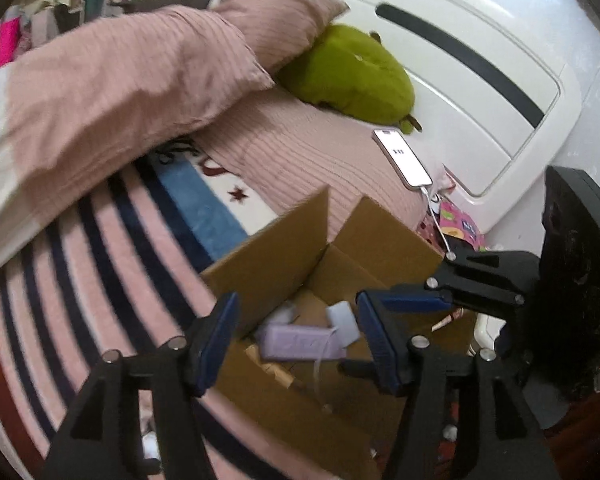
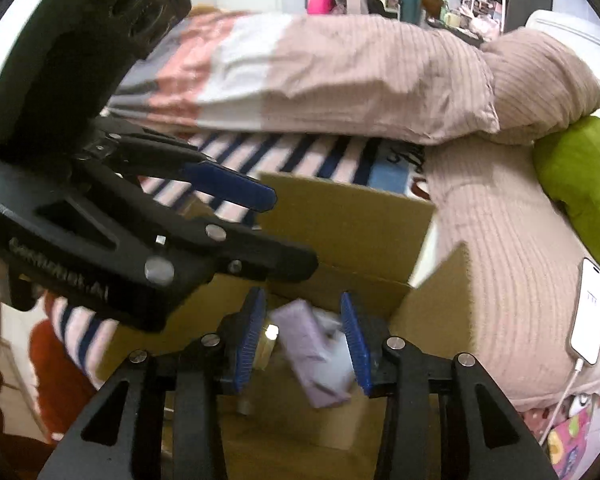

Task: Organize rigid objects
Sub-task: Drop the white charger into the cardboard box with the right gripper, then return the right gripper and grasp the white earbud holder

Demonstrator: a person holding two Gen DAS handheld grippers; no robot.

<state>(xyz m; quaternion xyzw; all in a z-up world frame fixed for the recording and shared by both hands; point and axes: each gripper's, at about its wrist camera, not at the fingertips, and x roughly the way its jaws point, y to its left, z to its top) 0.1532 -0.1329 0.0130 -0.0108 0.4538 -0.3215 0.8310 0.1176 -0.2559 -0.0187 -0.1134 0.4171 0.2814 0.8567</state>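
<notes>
An open cardboard box [image 1: 284, 264] stands on the bed; it also shows in the right wrist view [image 2: 352, 220]. Inside lie a lilac rectangular pack [image 1: 300, 343] and a pale blue item [image 1: 342, 320]. My left gripper [image 1: 296, 340] is open and empty above the box's opening. My right gripper [image 2: 306, 336] is open and empty over the same lilac pack [image 2: 312, 356]. In the left wrist view the right gripper [image 1: 440, 300] reaches in from the right; in the right wrist view the left gripper [image 2: 284, 232] crosses from the left.
The bed has a striped blanket [image 1: 100, 264] and pink pillows [image 1: 132, 80]. A green plush [image 1: 356, 76] lies by the white headboard [image 1: 480, 80]. A phone [image 1: 402, 158] on a charging cable lies right of the box; it also shows in the right wrist view [image 2: 590, 312].
</notes>
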